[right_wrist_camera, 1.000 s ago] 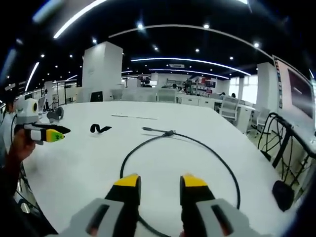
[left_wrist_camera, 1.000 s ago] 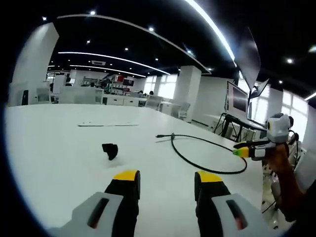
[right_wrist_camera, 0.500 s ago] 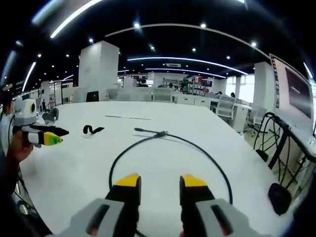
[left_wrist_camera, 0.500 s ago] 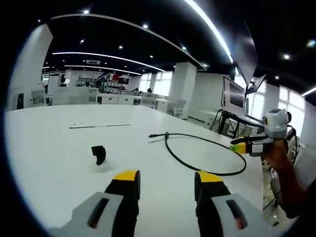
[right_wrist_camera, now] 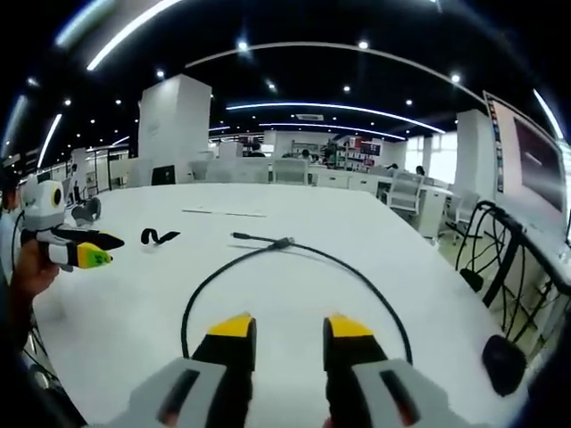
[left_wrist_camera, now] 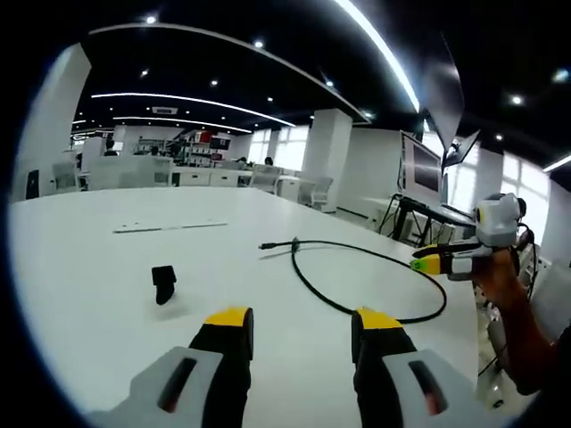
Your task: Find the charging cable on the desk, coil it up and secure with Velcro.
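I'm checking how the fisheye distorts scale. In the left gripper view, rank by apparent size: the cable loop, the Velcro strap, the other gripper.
1. Charging cable, widest span on the desk.
2. Right gripper, nearer the camera, so its size is unsure.
3. Velcro strap, smallest.

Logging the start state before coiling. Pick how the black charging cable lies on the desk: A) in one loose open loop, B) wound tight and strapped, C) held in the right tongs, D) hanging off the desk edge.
A: the charging cable sprawls in one wide open loop on the white desk, with both tongs open and off it.
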Demonstrator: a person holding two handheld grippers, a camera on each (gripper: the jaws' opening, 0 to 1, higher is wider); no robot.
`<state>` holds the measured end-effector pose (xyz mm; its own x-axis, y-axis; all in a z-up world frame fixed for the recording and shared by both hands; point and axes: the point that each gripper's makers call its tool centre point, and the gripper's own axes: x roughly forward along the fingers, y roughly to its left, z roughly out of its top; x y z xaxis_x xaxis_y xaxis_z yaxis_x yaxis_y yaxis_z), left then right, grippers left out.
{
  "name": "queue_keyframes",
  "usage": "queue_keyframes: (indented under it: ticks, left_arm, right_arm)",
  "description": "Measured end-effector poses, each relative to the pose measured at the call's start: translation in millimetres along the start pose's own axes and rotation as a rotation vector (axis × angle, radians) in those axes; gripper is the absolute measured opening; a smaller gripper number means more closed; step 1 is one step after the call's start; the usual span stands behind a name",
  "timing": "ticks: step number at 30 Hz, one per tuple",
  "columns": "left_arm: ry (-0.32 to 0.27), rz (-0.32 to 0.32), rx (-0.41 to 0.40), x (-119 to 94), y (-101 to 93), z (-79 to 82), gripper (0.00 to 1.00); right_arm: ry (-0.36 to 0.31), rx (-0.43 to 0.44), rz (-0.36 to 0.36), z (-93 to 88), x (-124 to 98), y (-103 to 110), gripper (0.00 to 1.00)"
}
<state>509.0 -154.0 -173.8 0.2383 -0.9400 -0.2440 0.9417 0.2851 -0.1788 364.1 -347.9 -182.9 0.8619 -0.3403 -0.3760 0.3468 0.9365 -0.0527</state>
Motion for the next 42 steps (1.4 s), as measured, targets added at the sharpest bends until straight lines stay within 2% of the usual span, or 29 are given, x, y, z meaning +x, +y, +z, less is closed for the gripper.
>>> queue_keyframes:
  ticks: [11, 21, 24, 42]
  left_arm:
    - [0.012, -0.020, 0.010, 18.6, -13.2, 0.5, 0.45]
    - [0.022, -0.026, 0.007, 28.7, -16.3, 0.2, 0.45]
    - [0.035, -0.027, 0.023, 33.1, -16.7, -0.5, 0.45]
    - [0.028, -0.036, 0.027, 46.8, -28.8, 4.2, 0.47]
  right_arm:
    - [-0.001, 0.011, -0.002, 2.9, 6.6, -10.0, 0.30]
    - [0.005, 0.020, -0.012, 3.1, 12.6, -20.4, 0.30]
    - [-0.002, 0.057, 0.021, 5.7, 15.8, -20.2, 0.30]
    - [-0.008, 0.065, 0.009, 18.9, 25.0, -37.5, 0.30]
